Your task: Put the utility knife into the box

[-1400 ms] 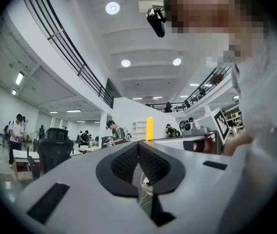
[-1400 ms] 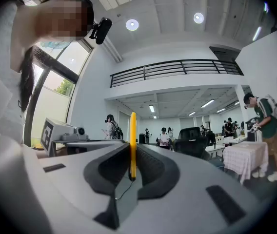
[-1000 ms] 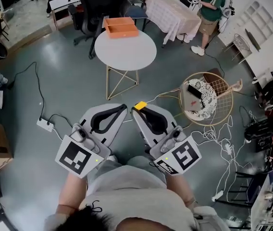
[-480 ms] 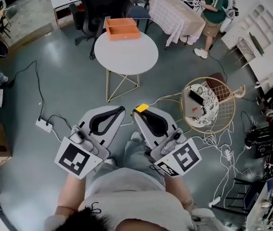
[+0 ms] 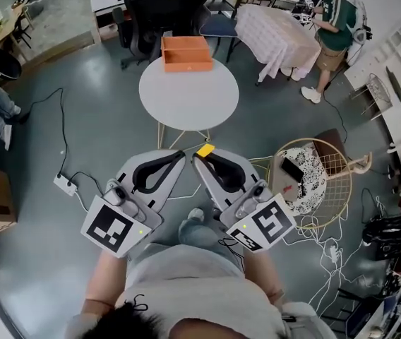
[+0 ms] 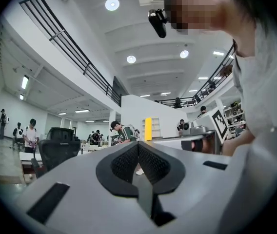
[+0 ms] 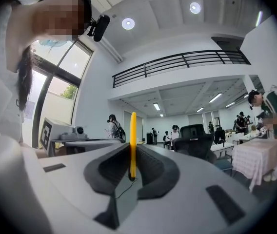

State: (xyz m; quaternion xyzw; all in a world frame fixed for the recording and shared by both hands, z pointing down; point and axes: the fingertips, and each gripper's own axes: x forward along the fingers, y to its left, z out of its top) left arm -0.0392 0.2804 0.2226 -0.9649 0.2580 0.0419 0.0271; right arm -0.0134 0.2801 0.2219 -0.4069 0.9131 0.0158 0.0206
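We hold the left hand-held gripper point(image 5: 179, 158) with its jaws together and empty, just beside the right hand-held gripper point(image 5: 200, 155), whose tips pinch the yellow utility knife point(image 5: 205, 150). Well beyond them, the open orange box point(image 5: 186, 54) sits at the far edge of the round white tabletop point(image 5: 188, 96)

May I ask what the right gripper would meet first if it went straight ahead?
Probably the round white table, before the orange box; height is unclear, so its utility knife might pass over.
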